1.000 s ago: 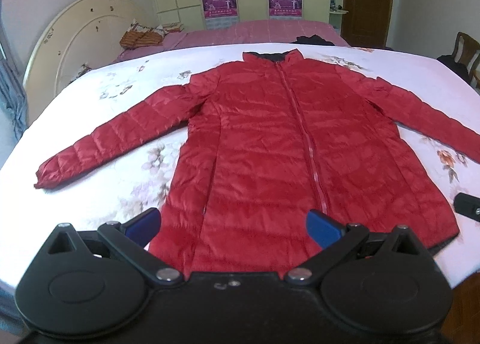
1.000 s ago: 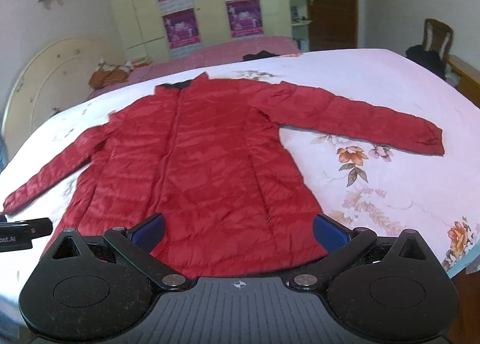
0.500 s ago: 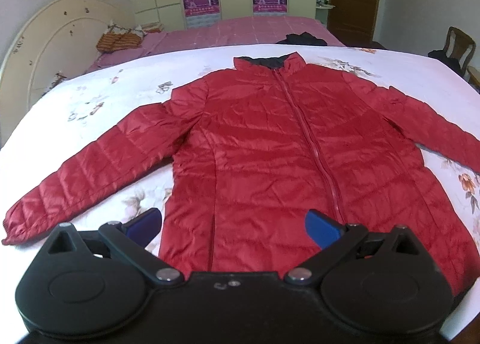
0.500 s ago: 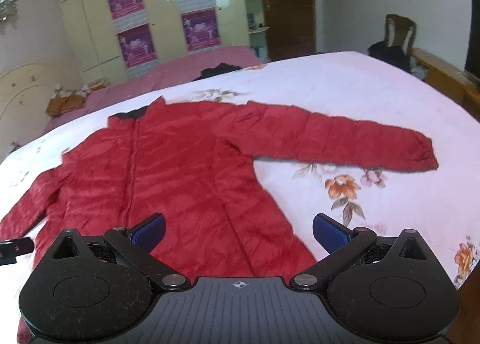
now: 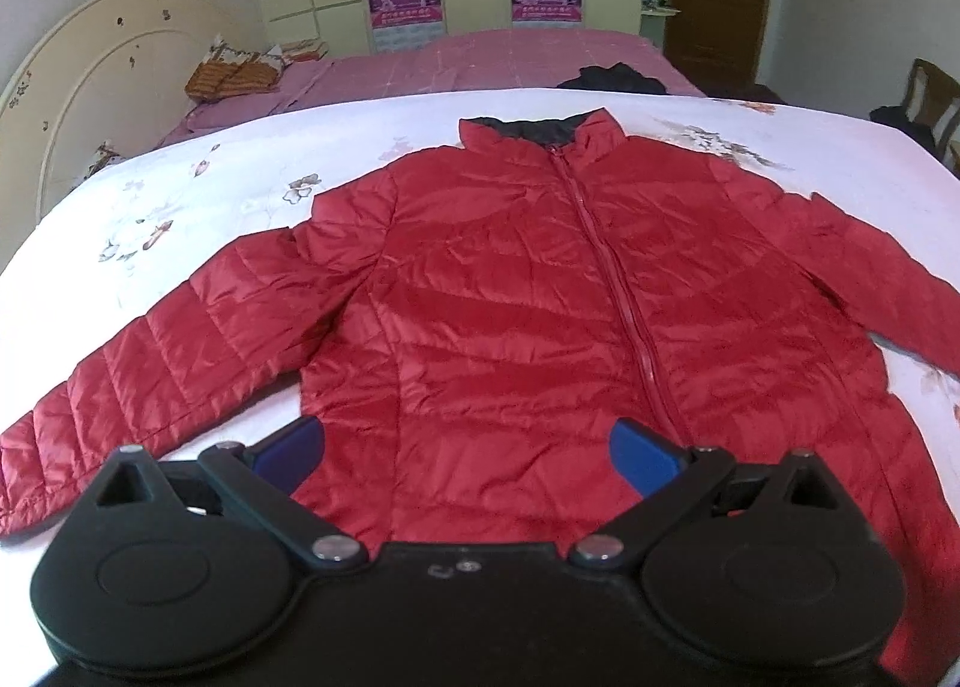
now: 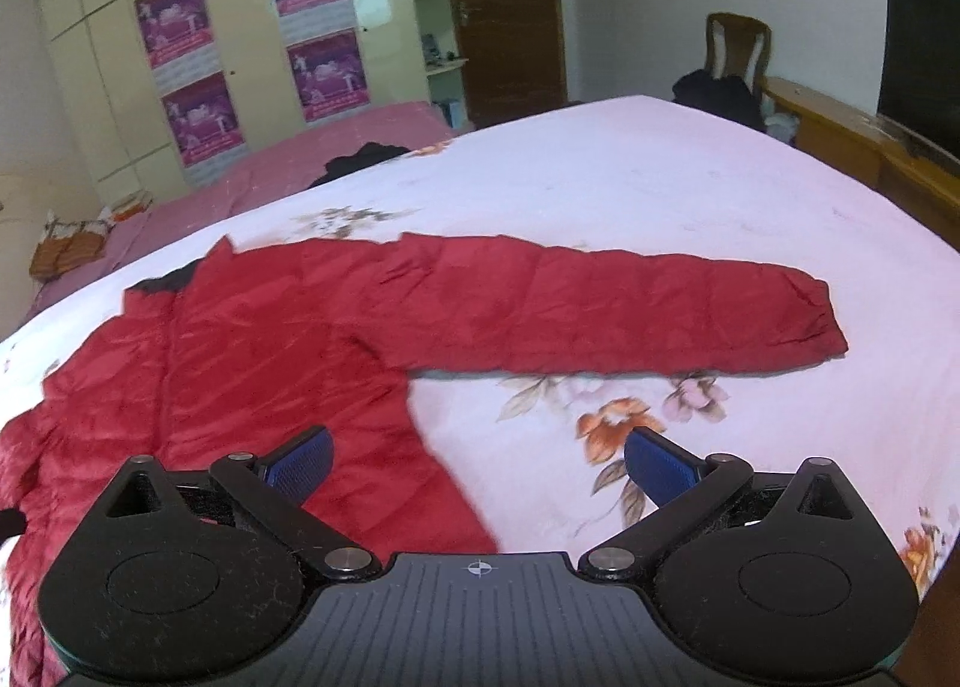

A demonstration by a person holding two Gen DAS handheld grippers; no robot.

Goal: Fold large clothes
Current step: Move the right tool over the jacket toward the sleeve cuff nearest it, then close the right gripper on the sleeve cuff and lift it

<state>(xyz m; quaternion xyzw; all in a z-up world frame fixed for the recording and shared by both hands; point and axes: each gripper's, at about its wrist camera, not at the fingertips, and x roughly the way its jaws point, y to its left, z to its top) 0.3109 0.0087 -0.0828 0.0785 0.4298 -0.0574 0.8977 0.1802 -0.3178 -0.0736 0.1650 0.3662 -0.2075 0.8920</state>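
A: How far along is the folding?

B: I'd say not begun. The jacket [image 5: 540, 315] lies flat on the bed [image 6: 690, 195], front up, zipped, collar at the far end from the grippers. Both sleeves are spread out to the sides of the body; no fold shows anywhere.

A: And the grippers?

B: The left gripper [image 5: 467, 444] hangs over the lower part of the jacket, jaws wide apart, nothing between them. The right gripper [image 6: 477, 462] is also wide and empty; it sits over the jacket's right edge, one blue pad above the red fabric, the other above the flowered bedspread beside it.

A: Touching the jacket?

B: I cannot tell from these views; neither is gripping it, at least.

A: So what is left?

B: Everything, as I judge it: bring the left sleeve [image 5: 150, 363] in across the body, do the same with the right sleeve [image 6: 630, 315], which reaches well out from the jacket, then fold the body up. The hem is hidden behind the grippers, so I can't say how it lies.
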